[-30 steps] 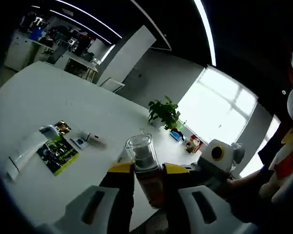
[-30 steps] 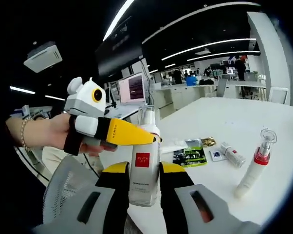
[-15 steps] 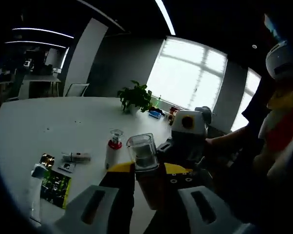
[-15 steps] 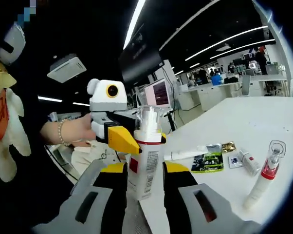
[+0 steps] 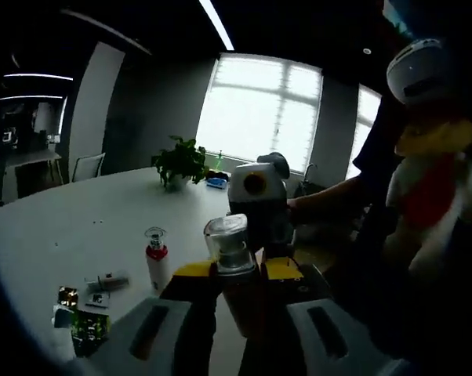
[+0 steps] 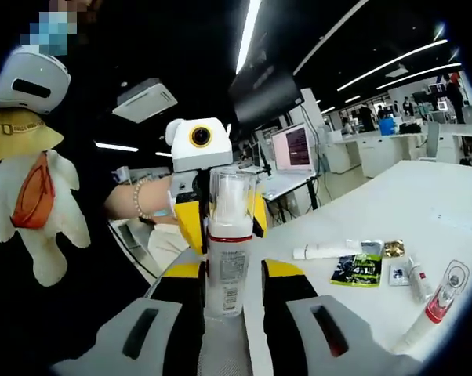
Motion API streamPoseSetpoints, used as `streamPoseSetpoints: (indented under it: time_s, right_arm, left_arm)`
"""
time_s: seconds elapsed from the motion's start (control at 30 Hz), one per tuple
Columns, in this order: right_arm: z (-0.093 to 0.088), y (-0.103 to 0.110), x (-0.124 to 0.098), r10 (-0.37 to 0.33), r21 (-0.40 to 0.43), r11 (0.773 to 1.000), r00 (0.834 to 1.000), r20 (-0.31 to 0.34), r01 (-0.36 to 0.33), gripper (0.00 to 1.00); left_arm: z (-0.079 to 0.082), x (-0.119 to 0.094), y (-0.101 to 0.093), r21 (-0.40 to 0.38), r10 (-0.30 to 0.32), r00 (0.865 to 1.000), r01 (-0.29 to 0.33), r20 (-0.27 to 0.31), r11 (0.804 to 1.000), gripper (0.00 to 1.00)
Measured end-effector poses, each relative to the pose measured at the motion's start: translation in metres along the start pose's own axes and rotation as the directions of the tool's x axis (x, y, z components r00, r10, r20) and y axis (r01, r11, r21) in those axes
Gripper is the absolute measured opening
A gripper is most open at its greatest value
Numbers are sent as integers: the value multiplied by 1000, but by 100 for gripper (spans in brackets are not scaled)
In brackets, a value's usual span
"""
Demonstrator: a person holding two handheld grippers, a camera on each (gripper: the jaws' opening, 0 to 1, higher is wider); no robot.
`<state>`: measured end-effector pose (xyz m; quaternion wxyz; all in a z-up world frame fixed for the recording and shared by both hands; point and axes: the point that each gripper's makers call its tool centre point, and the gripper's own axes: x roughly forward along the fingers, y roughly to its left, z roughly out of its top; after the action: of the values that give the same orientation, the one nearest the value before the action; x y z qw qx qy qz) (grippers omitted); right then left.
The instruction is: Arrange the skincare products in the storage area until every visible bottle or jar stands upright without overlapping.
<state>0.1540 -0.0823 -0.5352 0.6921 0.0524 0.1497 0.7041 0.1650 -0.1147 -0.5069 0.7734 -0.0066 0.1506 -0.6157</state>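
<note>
Evidently both grippers have hold of the same bottle (image 6: 226,235), one at each end, and it is off the table. In the right gripper view the right gripper (image 6: 230,276) grasps the white bottle around its lower body, label side toward the camera, with the clear cap rising at centre frame. Just behind the cap, the left gripper (image 6: 212,211) comes in with its yellow jaws on either side of the bottle's upper part, a hand (image 6: 154,204) with a beaded bracelet behind it at left.

In the left gripper view, the left gripper (image 5: 237,274) is clenched on the bottle (image 5: 234,254) near its cap at lower centre, and the right gripper (image 5: 259,204) sits directly behind it. A two-ended hold like this looks meant to pass or turn the bottle in the air so it can be set down standing.

Further out, the white table (image 6: 377,219) fills the right half of the right gripper view. On it lie a white tube (image 6: 326,251), a green packet (image 6: 359,269) and a small flat vial (image 6: 419,280), while a red-collared pump bottle (image 6: 440,301) stands at the lower right edge. The lying tube and vial probably need attention too. A potted plant (image 5: 177,160) sits on the far side of the table in the left gripper view, left of centre.
</note>
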Motion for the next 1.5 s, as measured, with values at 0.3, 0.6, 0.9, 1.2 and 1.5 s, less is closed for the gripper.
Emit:
streamPoseSetpoints:
  time_s: [0.3, 0.6, 0.9, 1.2, 1.5]
  right_arm:
    - [1, 6, -4, 14, -61, 998, 1000, 19, -13, 19]
    - [2, -1, -9, -48, -130, 990, 998, 28, 51, 19]
    - [0, -4, -12, -63, -129, 989, 997, 43, 68, 19]
    - [-8, -4, -13, -71, -177, 981, 997, 26, 75, 19]
    - [-16, -7, -16, -85, -211, 973, 996, 29, 89, 19]
  left_arm:
    - [3, 4, -6, 45, -25, 1000, 25, 2, 999, 15]
    - [8, 11, -5, 55, -4, 1000, 4, 0, 998, 15]
    - [7, 15, -4, 92, 28, 999, -25, -27, 995, 18]
    - [0, 20, -5, 143, 40, 994, -25, -106, 989, 23]
    - [-20, 22, -1, 198, 47, 975, -3, -216, 980, 22]
